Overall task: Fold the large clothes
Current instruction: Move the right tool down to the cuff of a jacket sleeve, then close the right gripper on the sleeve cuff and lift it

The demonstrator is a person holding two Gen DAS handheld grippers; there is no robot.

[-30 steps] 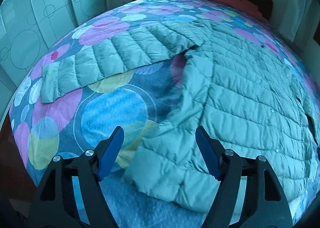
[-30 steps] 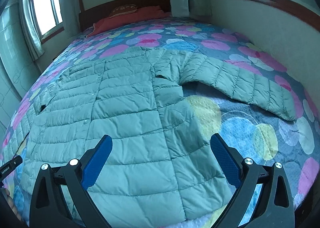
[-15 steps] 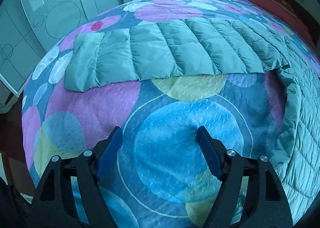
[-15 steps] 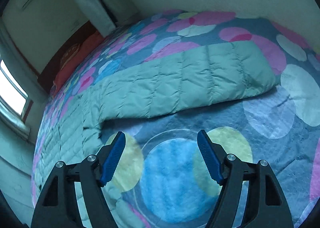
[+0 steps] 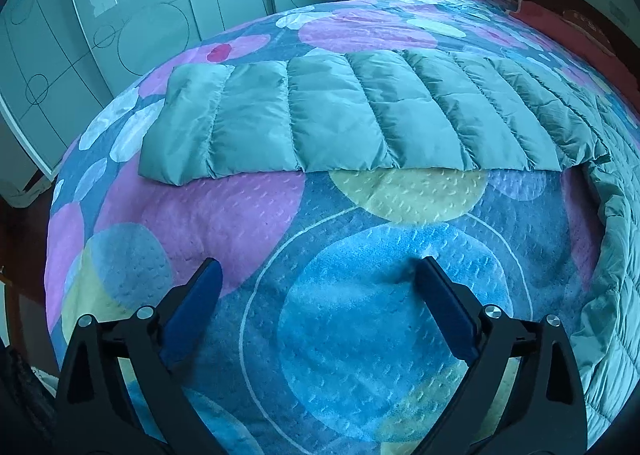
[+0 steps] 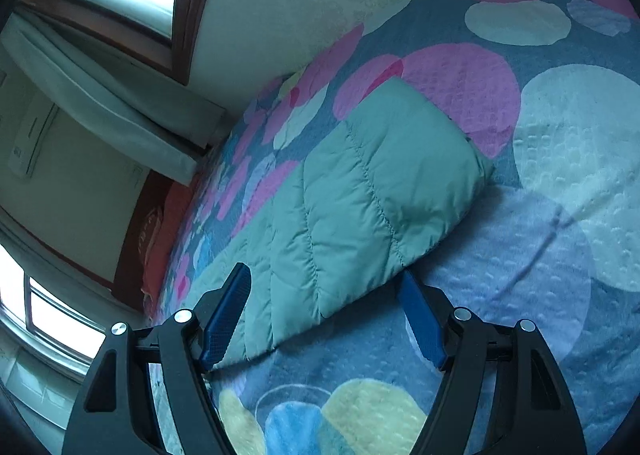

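A green quilted jacket lies spread on the bed. In the left wrist view its one sleeve [image 5: 360,123] stretches across the blanket, cuff at the left, and the jacket body [image 5: 616,255] runs down the right edge. My left gripper [image 5: 318,267] hovers over a blue circle of the blanket, short of that sleeve; its jaws are opening with nothing between them. In the right wrist view the other sleeve [image 6: 372,195] lies slantwise. My right gripper [image 6: 324,275] stands open at that sleeve's near edge, the fabric lying between its blue pads [image 6: 224,315] without being pinched.
The bed's blanket [image 5: 224,223] has big coloured circles. Sliding wardrobe doors [image 5: 120,23] stand close beyond the bed's left edge. A red pillow [image 5: 568,27] and headboard are at the far right. A wall [image 6: 300,15] and window border the bed in the right wrist view.
The left gripper swung from the jacket's hem to the blanket before the sleeve, and its jaws widened. The right gripper rolled and moved to the other sleeve's cuff end, jaws narrower than at first.
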